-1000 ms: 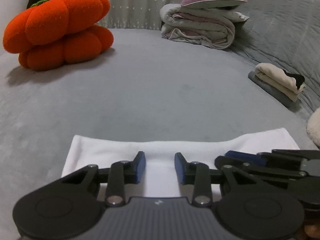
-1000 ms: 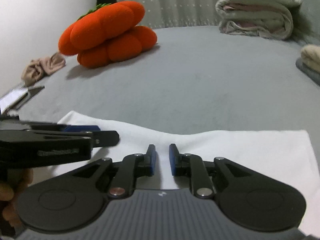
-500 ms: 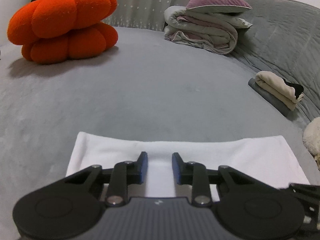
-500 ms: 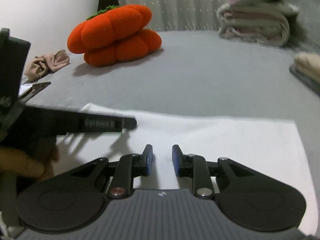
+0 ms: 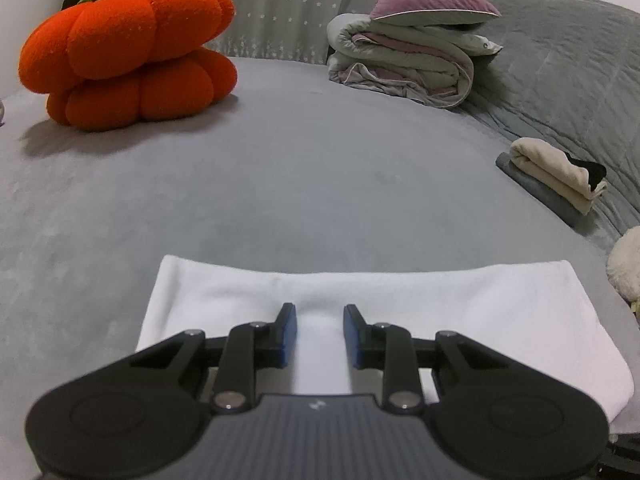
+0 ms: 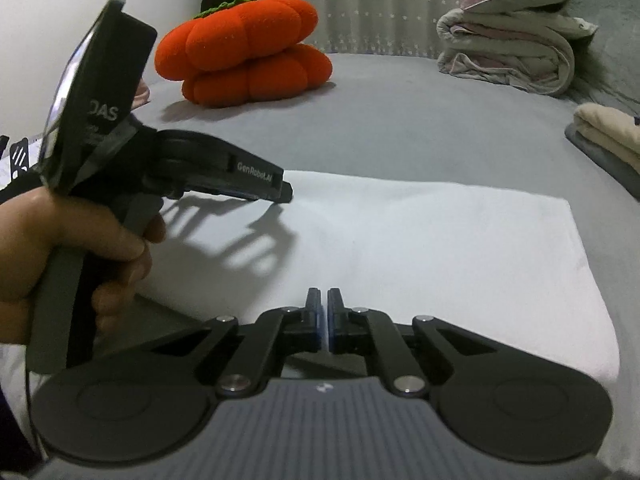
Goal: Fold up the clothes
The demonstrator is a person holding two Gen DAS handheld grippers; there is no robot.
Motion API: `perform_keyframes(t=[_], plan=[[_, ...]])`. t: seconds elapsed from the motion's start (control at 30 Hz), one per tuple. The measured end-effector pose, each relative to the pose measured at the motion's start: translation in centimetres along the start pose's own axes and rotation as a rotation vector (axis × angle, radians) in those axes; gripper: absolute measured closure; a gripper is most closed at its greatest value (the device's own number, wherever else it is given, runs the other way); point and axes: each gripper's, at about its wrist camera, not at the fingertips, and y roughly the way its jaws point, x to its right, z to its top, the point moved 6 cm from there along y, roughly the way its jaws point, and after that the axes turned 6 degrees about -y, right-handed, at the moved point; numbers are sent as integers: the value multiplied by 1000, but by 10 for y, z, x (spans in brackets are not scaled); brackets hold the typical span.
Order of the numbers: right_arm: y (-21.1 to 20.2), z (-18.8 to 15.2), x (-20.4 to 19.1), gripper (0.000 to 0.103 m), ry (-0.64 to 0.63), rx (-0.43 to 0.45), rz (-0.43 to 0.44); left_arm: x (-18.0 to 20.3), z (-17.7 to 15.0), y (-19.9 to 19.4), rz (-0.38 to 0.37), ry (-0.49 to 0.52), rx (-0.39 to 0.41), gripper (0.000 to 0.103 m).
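White cloth (image 5: 460, 312) spread flat on the grey bed (image 5: 280, 184), near edge close to both tools, already a neat rectangle with straight sides and what looks like a doubled thickness along the right edge. Could be a garment part-way through folding with another fold due, or one just finished and smoothed; cannot tell which from this alone.

Left gripper (image 5: 319, 334) poised over the near middle of the cloth, blue-padded fingers (image 5: 289, 334) apart, nothing between them. Seen from the right wrist view, the same tool (image 6: 280, 194) held aloft in a hand (image 6: 76, 248), clear of the fabric and casting a shadow on it. Right gripper (image 6: 324, 320) low at the near edge of the cloth (image 6: 420, 248), fingers drawn almost together with only a thin slit between; whether a pinch of fabric sits in that slit cannot be told, since the tips hide the contact.

Elsewhere on the bed: orange pumpkin cushion (image 5: 128, 56) far left, rolled duvet (image 5: 404, 64) with a purple pillow (image 5: 432, 2) on top at the back, small stack of folded clothes (image 5: 556, 172) at the right.

If another fold is due: a firm pinch on the near edge at two spread points, then an even lift and carry toward the far edge, corners kept aligned. Soft fabric, likely to sag or crease between grips. If done: release and a clean lift away without dragging the layers.
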Motion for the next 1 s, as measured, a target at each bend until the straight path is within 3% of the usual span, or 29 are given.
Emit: perform_keyframes(t=[0.57, 0.83, 1.0], plan=[[-3, 0, 1, 97, 40, 10, -16, 6, -6, -5, 50, 42, 3, 75], [-32, -12, 21, 97, 219, 27, 26, 9, -4, -10, 52, 19, 13, 75], [-50, -20, 34, 96, 335, 37, 55, 32, -10, -26, -19, 51, 23, 74]])
